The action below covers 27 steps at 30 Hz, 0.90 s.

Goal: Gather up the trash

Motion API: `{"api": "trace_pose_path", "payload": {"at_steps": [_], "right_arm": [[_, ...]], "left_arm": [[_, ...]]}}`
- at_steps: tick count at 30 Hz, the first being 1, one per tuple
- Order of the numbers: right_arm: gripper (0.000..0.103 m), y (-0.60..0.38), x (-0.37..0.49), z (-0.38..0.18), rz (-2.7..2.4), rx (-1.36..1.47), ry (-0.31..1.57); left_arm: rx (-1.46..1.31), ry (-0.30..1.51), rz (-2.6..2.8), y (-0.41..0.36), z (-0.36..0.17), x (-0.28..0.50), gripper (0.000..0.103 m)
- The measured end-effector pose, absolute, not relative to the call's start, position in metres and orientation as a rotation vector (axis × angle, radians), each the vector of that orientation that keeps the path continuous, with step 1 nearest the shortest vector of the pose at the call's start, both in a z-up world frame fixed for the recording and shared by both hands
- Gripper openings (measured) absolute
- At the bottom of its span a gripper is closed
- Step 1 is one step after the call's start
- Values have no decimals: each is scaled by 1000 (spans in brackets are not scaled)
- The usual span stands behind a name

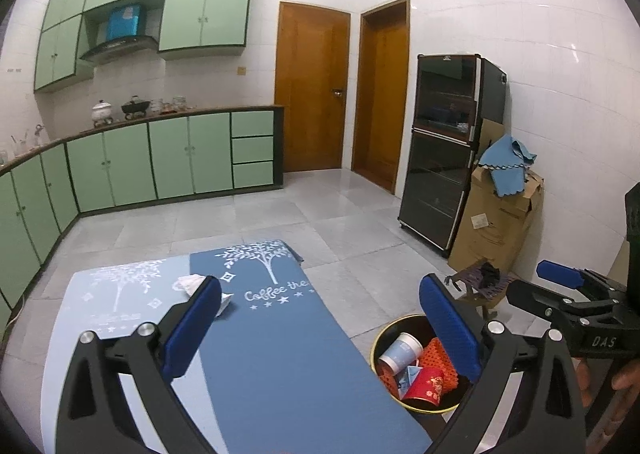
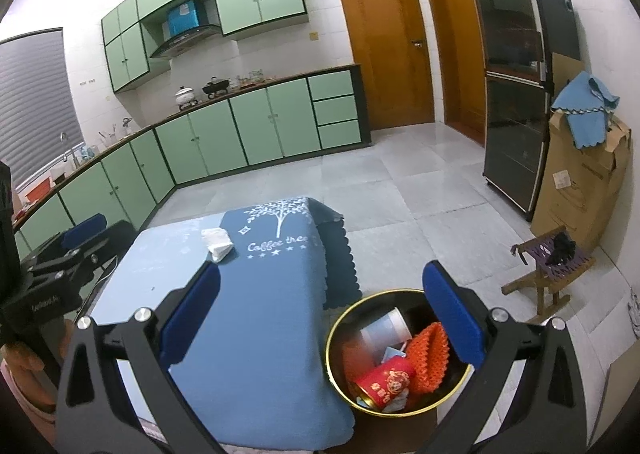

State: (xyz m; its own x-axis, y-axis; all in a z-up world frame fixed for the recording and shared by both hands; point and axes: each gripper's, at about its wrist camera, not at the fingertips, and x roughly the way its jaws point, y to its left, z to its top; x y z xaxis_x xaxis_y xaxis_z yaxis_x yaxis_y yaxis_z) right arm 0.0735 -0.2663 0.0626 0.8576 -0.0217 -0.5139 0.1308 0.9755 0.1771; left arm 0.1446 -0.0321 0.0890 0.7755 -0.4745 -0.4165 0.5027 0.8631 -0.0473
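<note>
A crumpled white tissue lies on the blue tablecloth, toward its far end; in the left wrist view the tissue shows just behind my left finger. A round bin with a gold rim stands on the floor right of the table and holds a white paper cup, a red cup and orange foam netting. It also shows in the left wrist view. My left gripper is open and empty above the table. My right gripper is open and empty, over the table edge and bin.
A small wooden rocking chair stands on the floor right of the bin. A dark glass cabinet and a cardboard box with a blue cloth stand by the right wall. Green kitchen cabinets line the far wall.
</note>
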Motion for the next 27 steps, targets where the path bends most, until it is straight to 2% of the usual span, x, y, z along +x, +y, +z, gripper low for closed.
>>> {"api": "trace_pose_path", "payload": {"at_steps": [27], "right_arm": [[98,-182,95,77,89,144,524]], "left_arm": [[58,421,-354,58,90,129,97]]}}
